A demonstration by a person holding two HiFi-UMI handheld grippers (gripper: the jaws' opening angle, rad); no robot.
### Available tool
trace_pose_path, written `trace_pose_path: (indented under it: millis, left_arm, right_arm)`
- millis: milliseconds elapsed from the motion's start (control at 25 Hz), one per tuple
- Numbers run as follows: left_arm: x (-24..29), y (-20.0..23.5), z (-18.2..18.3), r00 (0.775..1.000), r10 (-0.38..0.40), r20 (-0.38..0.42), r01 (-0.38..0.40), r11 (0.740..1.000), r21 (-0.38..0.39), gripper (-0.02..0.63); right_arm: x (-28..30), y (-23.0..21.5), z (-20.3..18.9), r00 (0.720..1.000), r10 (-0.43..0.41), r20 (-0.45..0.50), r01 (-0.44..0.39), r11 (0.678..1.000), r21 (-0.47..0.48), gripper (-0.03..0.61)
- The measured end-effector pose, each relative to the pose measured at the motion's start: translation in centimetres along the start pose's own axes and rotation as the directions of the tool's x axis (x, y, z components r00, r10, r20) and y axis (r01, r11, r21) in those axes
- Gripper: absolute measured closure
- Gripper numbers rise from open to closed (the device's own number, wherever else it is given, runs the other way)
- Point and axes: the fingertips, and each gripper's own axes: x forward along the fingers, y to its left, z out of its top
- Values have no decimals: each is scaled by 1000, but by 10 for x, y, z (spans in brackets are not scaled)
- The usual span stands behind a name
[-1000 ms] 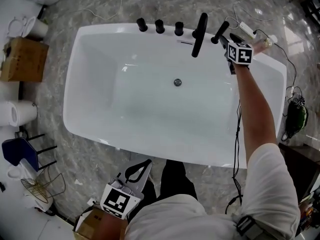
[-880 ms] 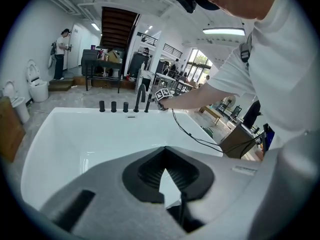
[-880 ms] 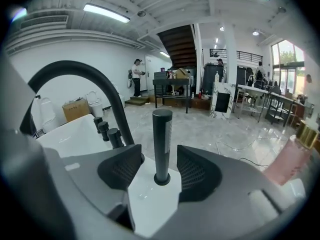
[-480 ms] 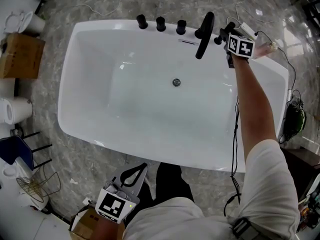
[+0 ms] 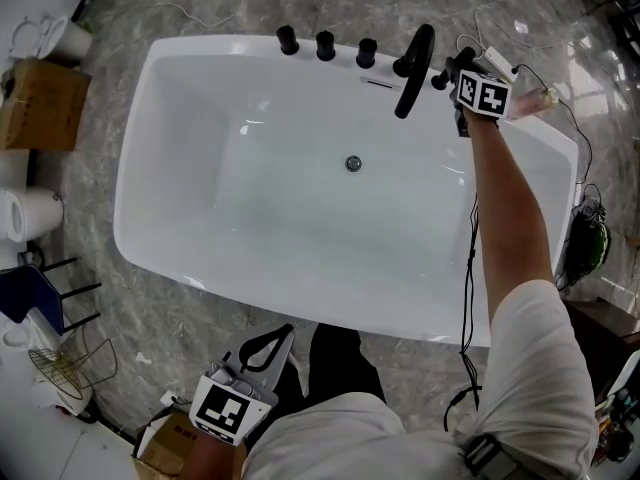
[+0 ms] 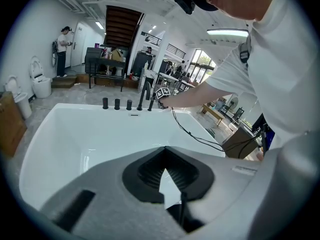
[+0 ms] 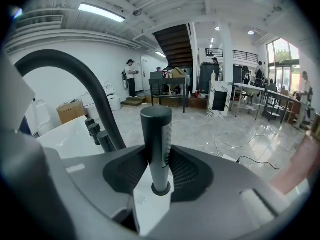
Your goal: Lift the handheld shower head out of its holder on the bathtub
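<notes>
The black handheld shower head (image 7: pixel 156 144) stands upright in its holder on the rim of the white bathtub (image 5: pixel 300 303). It sits between the pads of my right gripper (image 7: pixel 156 170), whose jaws are closing and touch its stem on both sides. In the head view my right gripper (image 5: pixel 452 74) is at the tub's far right corner, beside the curved black spout (image 5: pixel 412 58) and three black knobs (image 5: pixel 325 45). My left gripper (image 5: pixel 272 346) hangs outside the tub's near side; its pads meet at the tip with nothing between them (image 6: pixel 164 166).
A black cable (image 5: pixel 470 268) runs from the right arm down over the tub's right rim. A cardboard box (image 5: pixel 40 103), toilets, a dark chair (image 5: pixel 30 298) and a wire basket (image 5: pixel 55 368) stand on the marble floor at the left.
My right gripper has slid forward until the shower head's stem is between its jaws. My left gripper has stayed in place.
</notes>
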Motion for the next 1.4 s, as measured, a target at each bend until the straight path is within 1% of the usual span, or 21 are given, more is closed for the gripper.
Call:
trace_pose_path:
  millis: [120,440,680,1080,1400]
  left_arm:
    - [0,-1,3,1000,-6,2,6,1000,5,607]
    - [0,-12,9,1000,-24,15,24,999,28,607]
    - [-7,-17,17,999,-23,26,23,999,31,607]
    - [-20,-28,26,998,-34,47,31,998,57,607]
    - [-32,-36,31,997,-48,67,42,995,89,607]
  right_arm:
    - [-5,1,2,1000,-7,0,7,1000,-2,433]
    - [-23,6,15,999,-7,39,7,1000,-5,433]
    - [-43,6,22,998,-8,58,8,1000,1,434]
    - [-78,13,50,994,-1,107,3,1000,-22,434]
    - [-108,14,65,991,4,132,0,1000,-29,434]
